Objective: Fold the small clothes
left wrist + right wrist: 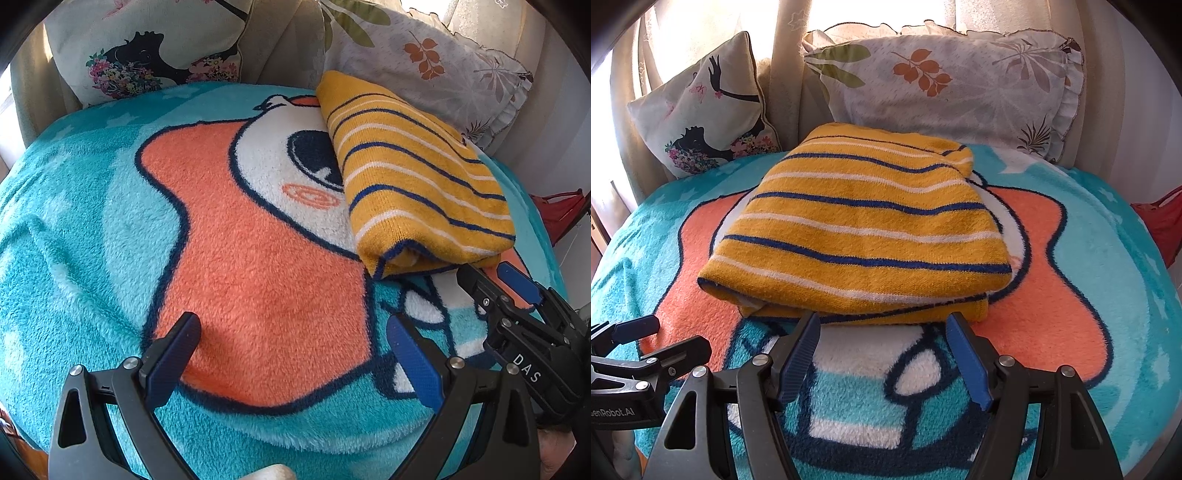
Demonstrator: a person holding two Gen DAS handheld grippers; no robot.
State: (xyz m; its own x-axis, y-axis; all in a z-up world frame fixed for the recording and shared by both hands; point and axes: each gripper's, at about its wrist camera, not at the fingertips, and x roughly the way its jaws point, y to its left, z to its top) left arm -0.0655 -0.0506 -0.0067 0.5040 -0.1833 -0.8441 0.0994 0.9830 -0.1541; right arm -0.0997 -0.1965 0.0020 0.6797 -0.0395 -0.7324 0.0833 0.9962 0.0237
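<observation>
covering nearly everything in both views is a plush teal fleece blanket (1108, 229) with a cartoon figure in coral orange, white and dark navy outline; its pile is short and fuzzy, and it lies mostly smooth over the bed with a few soft ripples at the left edge. behind it, propped against pale beige curtains (786, 55), stand two cushions: a wide white pillow with a ruffled border and a print of orange, green and grey leaves (960, 81), and a smaller square cream cushion printed with a black silhouette and small flowers (701, 110). a bit of red fabric (1160, 221) shows past the blanket's right edge.

the folded mustard-yellow knitted garment with thin navy and white stripes (864, 232) lies on the middle of the blanket, over the cartoon's white face, as a rounded, thick rectangular bundle; its layered hem edges face the cameras, slightly uneven.

the right gripper (882, 354), black with ribbed blue pads, stands wide apart just in front of the garment's near edge, with nothing between its fingers. the left gripper (295, 347), of the same make, is also spread wide and empty, over the coral patch to the left of the garment.
</observation>
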